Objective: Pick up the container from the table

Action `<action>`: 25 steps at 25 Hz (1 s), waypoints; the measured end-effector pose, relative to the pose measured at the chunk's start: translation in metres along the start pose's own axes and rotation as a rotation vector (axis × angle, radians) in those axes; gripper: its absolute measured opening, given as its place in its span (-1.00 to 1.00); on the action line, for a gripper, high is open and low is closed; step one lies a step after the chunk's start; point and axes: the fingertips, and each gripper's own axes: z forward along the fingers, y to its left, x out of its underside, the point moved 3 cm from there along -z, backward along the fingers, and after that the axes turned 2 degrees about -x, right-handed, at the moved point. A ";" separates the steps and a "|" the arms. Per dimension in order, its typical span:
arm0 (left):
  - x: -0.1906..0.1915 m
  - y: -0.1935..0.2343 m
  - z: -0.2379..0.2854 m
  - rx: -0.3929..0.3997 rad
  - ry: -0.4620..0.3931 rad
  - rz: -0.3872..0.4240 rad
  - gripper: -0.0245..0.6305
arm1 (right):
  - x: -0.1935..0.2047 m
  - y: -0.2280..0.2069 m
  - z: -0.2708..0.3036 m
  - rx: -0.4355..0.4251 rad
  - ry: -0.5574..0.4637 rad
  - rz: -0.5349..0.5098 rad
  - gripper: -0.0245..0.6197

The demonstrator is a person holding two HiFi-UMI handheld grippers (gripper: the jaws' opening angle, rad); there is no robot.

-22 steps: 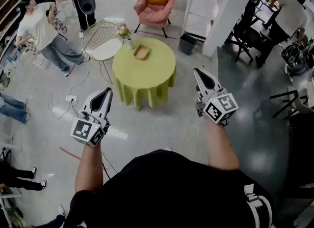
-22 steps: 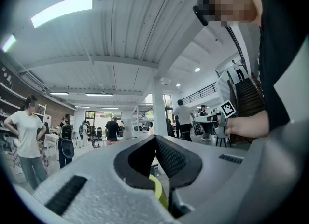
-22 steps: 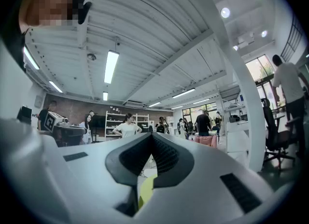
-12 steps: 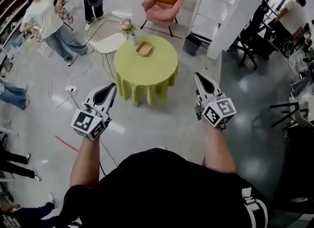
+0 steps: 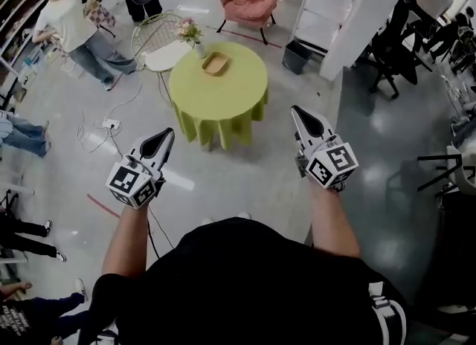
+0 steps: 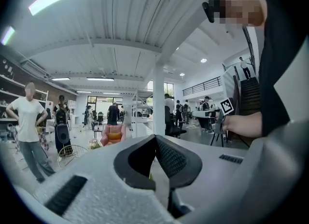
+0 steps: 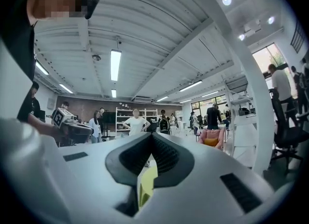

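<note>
You're on the approach step, with nothing grasped yet. The container [image 5: 215, 63] lies on the table [image 5: 232, 92], toward the top's 12 o'clock edge, with flowers [image 5: 189, 33] just beside it at its 11 o'clock. From where you stand, the table is near 12 o'clock and well apart from both claws. The left gripper [image 5: 165, 138] and right gripper [image 5: 296, 111] are both closed on nothing and point level. The next move, as I judge it, calls for walking in, opening one claw, and setting its jaws astride the container's rim before closing.
</note>
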 end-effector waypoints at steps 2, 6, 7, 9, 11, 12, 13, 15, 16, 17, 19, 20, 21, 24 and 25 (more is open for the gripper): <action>-0.007 -0.006 0.010 0.001 -0.003 0.023 -0.88 | 0.005 -0.004 0.003 -0.025 0.003 0.017 -0.90; -0.006 -0.019 0.025 0.007 -0.010 0.007 -0.88 | 0.007 -0.015 -0.006 -0.037 -0.010 0.048 -0.89; -0.003 -0.022 0.028 0.010 -0.005 0.010 -0.88 | 0.007 -0.017 -0.008 -0.038 -0.013 0.043 -0.89; 0.001 -0.025 0.032 0.006 0.005 0.015 -0.88 | 0.008 -0.023 -0.009 -0.039 -0.014 0.035 -0.89; 0.004 -0.029 0.036 0.000 0.008 0.010 -0.88 | 0.012 -0.031 -0.010 -0.041 -0.011 0.047 -0.89; 0.005 -0.030 0.039 0.001 0.008 0.008 -0.88 | 0.014 -0.034 -0.011 -0.043 -0.011 0.059 -0.89; 0.005 -0.030 0.041 0.003 0.010 0.008 -0.88 | 0.015 -0.037 -0.011 -0.045 -0.012 0.073 -0.89; 0.003 -0.030 0.045 0.005 0.015 0.007 -0.88 | 0.017 -0.039 -0.008 -0.049 -0.009 0.089 -0.89; 0.002 -0.029 0.047 0.004 0.017 0.006 -0.88 | 0.017 -0.040 -0.006 -0.052 -0.007 0.092 -0.89; 0.001 -0.029 0.048 0.003 0.019 0.006 -0.88 | 0.017 -0.040 -0.004 -0.054 -0.006 0.095 -0.89; 0.001 -0.026 0.050 0.001 0.020 0.006 -0.88 | 0.019 -0.041 -0.002 -0.059 -0.005 0.099 -0.89; 0.001 -0.025 0.052 0.000 0.018 0.002 -0.88 | 0.020 -0.041 -0.001 -0.060 -0.002 0.099 -0.89; 0.002 -0.024 0.053 -0.001 0.014 -0.004 -0.88 | 0.022 -0.041 -0.001 -0.060 0.003 0.100 -0.89; 0.004 -0.018 0.059 0.002 0.005 -0.021 -0.88 | 0.026 -0.042 0.003 -0.049 0.017 0.110 -0.89; 0.005 -0.016 0.062 0.005 0.003 -0.024 -0.88 | 0.026 -0.042 0.005 -0.045 0.021 0.110 -0.89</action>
